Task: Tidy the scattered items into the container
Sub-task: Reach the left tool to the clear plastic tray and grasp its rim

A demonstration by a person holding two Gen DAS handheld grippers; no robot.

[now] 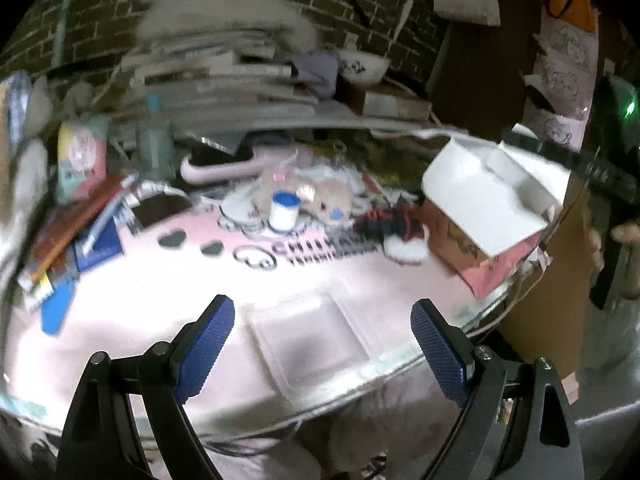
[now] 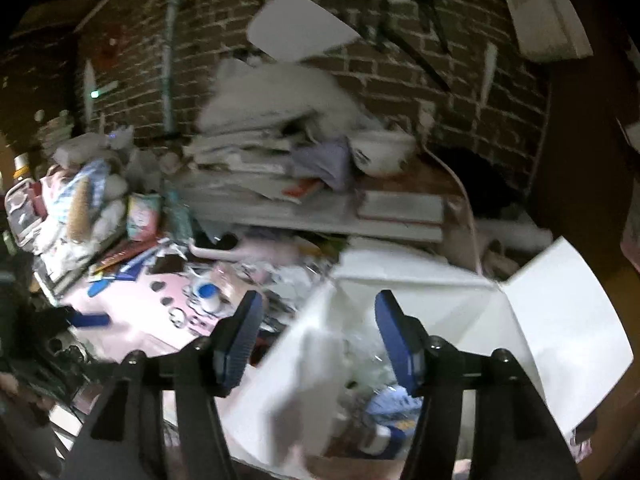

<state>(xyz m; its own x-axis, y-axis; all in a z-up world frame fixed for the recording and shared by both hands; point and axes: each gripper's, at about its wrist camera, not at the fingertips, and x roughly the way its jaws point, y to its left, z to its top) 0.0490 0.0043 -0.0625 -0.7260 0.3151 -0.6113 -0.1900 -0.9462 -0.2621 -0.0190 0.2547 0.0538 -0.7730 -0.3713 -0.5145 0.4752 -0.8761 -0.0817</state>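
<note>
My left gripper (image 1: 322, 312) is open above a clear plastic case (image 1: 308, 336) lying on the pink mat (image 1: 160, 280); nothing sits between the blue pads. Farther back stand a white jar with a blue lid (image 1: 284, 208), a small plush doll (image 1: 324, 196) and a dark red-black bundle (image 1: 392, 220). The white cardboard box (image 1: 488, 192) with open flaps sits at the right. My right gripper (image 2: 318, 308) is open over that box (image 2: 460, 304); several small items (image 2: 392, 404) lie inside it. The blue-lidded jar (image 2: 208, 294) appears left of it.
Stacked books and papers (image 1: 224, 80) and a white bowl (image 1: 364, 66) fill the back by a brick wall (image 2: 400, 60). Books, pens and a blue strip (image 1: 56, 308) clutter the left side. A bottle (image 1: 154, 140) stands at the back left. A hand (image 1: 624, 252) holds the other gripper at right.
</note>
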